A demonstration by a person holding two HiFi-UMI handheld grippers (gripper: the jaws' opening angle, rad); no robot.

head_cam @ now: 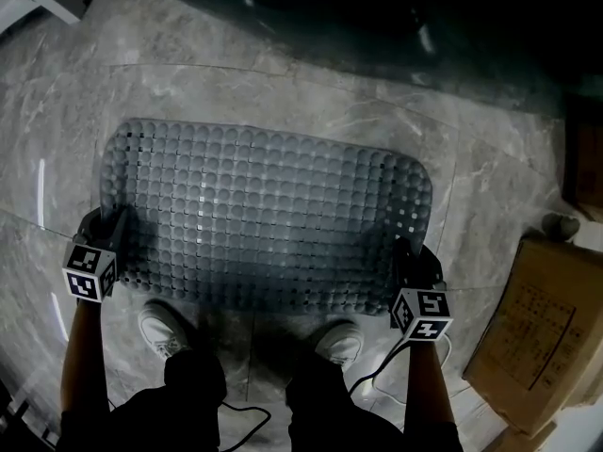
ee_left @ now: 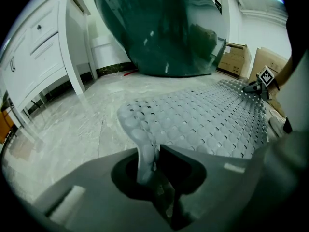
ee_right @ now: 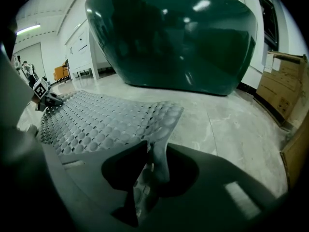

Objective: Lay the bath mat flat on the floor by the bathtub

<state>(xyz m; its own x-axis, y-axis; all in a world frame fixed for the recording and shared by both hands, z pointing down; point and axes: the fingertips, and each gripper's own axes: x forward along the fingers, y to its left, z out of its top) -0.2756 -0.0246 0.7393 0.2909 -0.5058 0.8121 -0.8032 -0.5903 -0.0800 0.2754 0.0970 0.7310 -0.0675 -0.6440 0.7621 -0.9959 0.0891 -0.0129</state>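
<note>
Grey marble floor (head_cam: 283, 83) fills the head view, with the dark green bathtub (ee_right: 174, 37) standing along its far side. Spread between the tub and the person lies the bath mat (head_cam: 273, 215), a grey sheet of bumps and small holes. Its far long edge runs parallel to the tub and looks down on the tiles or close to them. Its near edge curls upward into the two tools, so the mat is not yet fully flat.

The left gripper (head_cam: 111, 226) has its jaws closed on the near left corner, the rubber pinched upright between them. The right gripper (head_cam: 410, 257) grips the near right corner in the same way, with a fold of mat squeezed between its jaws. Holding both near corners well apart likely keeps the sheet stretched and square to the tub, so it can settle without creasing. What remains, by my judgement, is to lower those corners to the floor and let go.

A cardboard box (head_cam: 532, 318) sits to the right, clear of the mat. The person's white shoes (head_cam: 162, 330) stand just behind the near edge.

By count: one tub, one mat, one box in the head view, two grippers, two shoes.
</note>
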